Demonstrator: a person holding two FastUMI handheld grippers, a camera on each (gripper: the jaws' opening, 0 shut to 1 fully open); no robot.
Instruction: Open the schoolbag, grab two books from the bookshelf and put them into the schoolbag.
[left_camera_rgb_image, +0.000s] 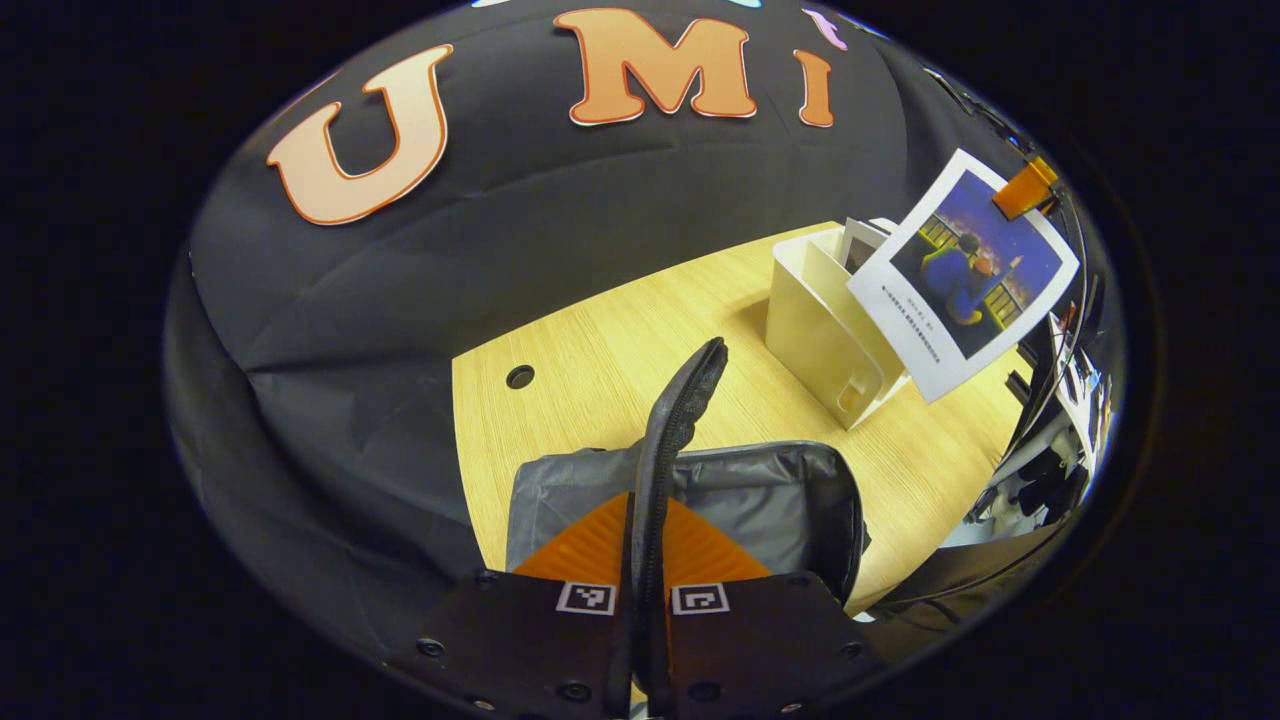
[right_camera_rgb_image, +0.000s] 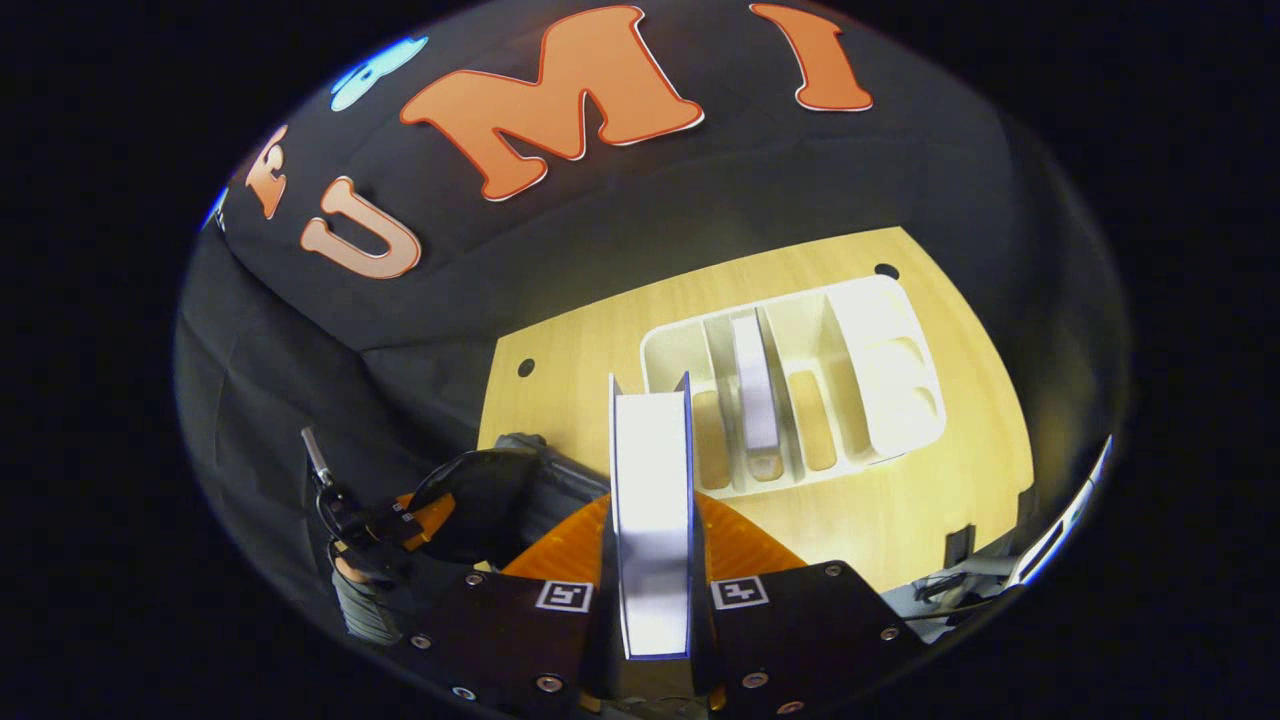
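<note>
In the left gripper view my left gripper (left_camera_rgb_image: 648, 520) is shut on the schoolbag's black zippered flap (left_camera_rgb_image: 685, 400) and holds it upright, baring the grey lining (left_camera_rgb_image: 770, 500). Beyond it stands the white bookshelf (left_camera_rgb_image: 815, 320). Above the shelf hangs a white book with a blue cover picture (left_camera_rgb_image: 965, 270), pinched by the right gripper (left_camera_rgb_image: 1025, 188). In the right gripper view my right gripper (right_camera_rgb_image: 652, 530) is shut on that book (right_camera_rgb_image: 652, 480), seen edge-on, above the table. The bookshelf (right_camera_rgb_image: 890, 380) lies ahead with one book (right_camera_rgb_image: 755, 395) in a slot. The schoolbag (right_camera_rgb_image: 530, 470) and the left gripper (right_camera_rgb_image: 405, 520) are at the lower left.
The wooden table (left_camera_rgb_image: 600, 370) has a round cable hole (left_camera_rgb_image: 519, 377) near its back edge, and black cloth wall rises behind it. Cluttered equipment (left_camera_rgb_image: 1040, 470) sits past the table's right edge. A gloved hand (right_camera_rgb_image: 360, 600) holds the left gripper.
</note>
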